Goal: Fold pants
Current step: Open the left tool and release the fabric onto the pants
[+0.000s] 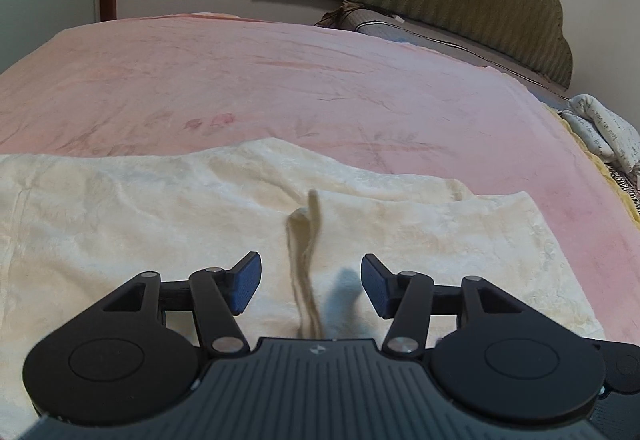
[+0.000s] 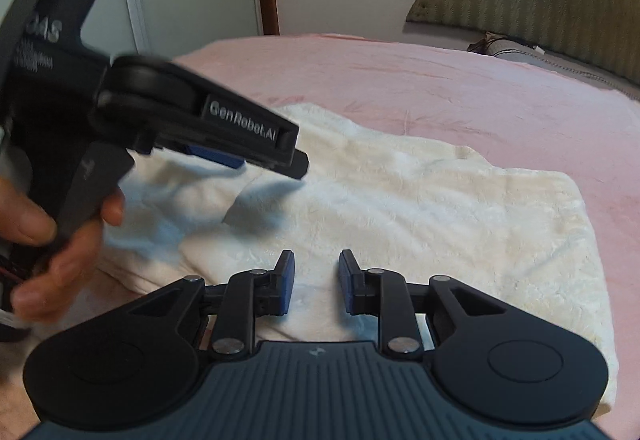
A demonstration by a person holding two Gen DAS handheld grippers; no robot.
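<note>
The left gripper [image 1: 311, 286], jaws wide apart and empty, hovers over cream textured fleece pants [image 1: 160, 216] on a pink plush bedspread [image 1: 280, 80]. A cream drawstring [image 1: 306, 256] runs toward twelve o'clock between its pads. The right gripper [image 2: 317, 282], partly parted and empty, sits nearer the pants' right edge; their length runs nine to three.

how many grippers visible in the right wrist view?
2. The right gripper sits bottom centre, open over the cream pants. The left gripper enters from the upper left, held by a hand, above the pants; its finger gap is not visible here.
</note>
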